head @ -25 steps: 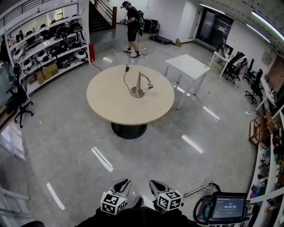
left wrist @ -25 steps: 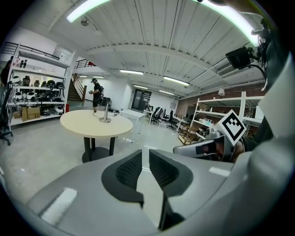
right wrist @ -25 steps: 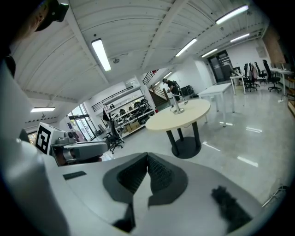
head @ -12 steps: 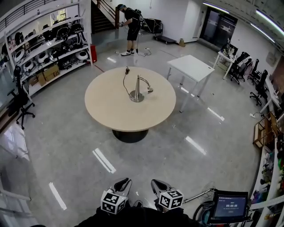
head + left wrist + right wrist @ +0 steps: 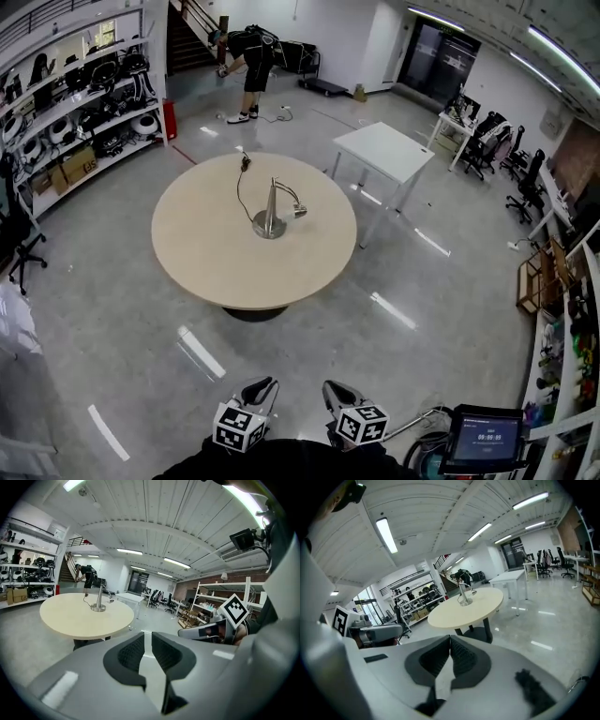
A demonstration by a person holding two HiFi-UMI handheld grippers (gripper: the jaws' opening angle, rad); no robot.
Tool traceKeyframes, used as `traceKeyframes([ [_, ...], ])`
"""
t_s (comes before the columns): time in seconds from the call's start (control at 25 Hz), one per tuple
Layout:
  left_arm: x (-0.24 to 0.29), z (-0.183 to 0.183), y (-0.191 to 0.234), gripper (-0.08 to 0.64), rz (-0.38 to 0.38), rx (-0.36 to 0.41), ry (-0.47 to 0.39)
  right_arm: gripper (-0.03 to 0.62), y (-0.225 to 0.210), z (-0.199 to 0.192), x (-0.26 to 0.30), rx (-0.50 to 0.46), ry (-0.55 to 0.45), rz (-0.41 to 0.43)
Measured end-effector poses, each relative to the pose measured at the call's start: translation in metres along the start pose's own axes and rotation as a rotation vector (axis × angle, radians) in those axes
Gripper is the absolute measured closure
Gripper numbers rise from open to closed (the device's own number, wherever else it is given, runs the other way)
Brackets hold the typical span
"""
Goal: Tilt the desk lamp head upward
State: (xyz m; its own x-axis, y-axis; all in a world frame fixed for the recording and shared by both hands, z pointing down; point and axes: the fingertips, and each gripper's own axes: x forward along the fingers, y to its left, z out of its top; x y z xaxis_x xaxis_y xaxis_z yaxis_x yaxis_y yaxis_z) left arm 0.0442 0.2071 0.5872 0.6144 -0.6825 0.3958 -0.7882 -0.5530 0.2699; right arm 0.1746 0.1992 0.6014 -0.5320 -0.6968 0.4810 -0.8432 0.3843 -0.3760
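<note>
A silver desk lamp point(image 5: 273, 206) stands near the middle of a round beige table point(image 5: 216, 253), its small head point(image 5: 298, 213) pointing to the right and its cable point(image 5: 240, 183) trailing to the far edge. Both grippers are held close to my body, far short of the table. My left gripper point(image 5: 261, 387) has its jaws a narrow slit apart with nothing between them. My right gripper point(image 5: 335, 391) has its jaws closed together and empty. The left gripper view shows the lamp point(image 5: 99, 599) far off beyond the left gripper point(image 5: 147, 634). The right gripper view shows the lamp point(image 5: 463, 595) beyond the right gripper point(image 5: 450, 638).
A white rectangular table point(image 5: 388, 150) stands behind and to the right of the round one. Shelves with gear point(image 5: 66, 103) line the left wall. A person point(image 5: 246, 56) bends over at the back. Office chairs point(image 5: 487, 141) and racks fill the right; a cart with a screen point(image 5: 486, 438) is at my right.
The round table and lamp have grown larger and slid lower and left in the head view. The person at the back has bent over. Both grippers keep their place by my body.
</note>
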Motion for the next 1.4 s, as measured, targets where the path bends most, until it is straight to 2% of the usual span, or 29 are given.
traceKeyframes([
  [0.28,0.019,0.031,0.062,0.505,-0.032,-0.015,0.004,0.588,0.016,0.036,0.056,-0.001,0.016,-0.017],
  [0.4,0.033,0.040,0.101,0.505,-0.048,-0.031,0.003,0.588,0.019,0.048,0.095,0.002,0.028,-0.028],
  [0.52,0.042,0.045,0.132,0.505,-0.054,-0.039,-0.001,0.588,0.027,0.056,0.125,-0.019,0.040,-0.031],
  [0.76,0.052,0.049,0.169,0.505,-0.071,-0.060,0.005,0.588,0.035,0.071,0.162,-0.026,0.053,-0.037],
  [1.08,0.076,0.057,0.202,0.505,-0.060,-0.064,0.024,0.588,0.023,0.085,0.203,-0.007,0.064,-0.025],
  [1.4,0.111,0.091,0.244,0.505,0.017,-0.047,0.012,0.588,0.006,0.127,0.258,-0.030,0.061,0.048],
])
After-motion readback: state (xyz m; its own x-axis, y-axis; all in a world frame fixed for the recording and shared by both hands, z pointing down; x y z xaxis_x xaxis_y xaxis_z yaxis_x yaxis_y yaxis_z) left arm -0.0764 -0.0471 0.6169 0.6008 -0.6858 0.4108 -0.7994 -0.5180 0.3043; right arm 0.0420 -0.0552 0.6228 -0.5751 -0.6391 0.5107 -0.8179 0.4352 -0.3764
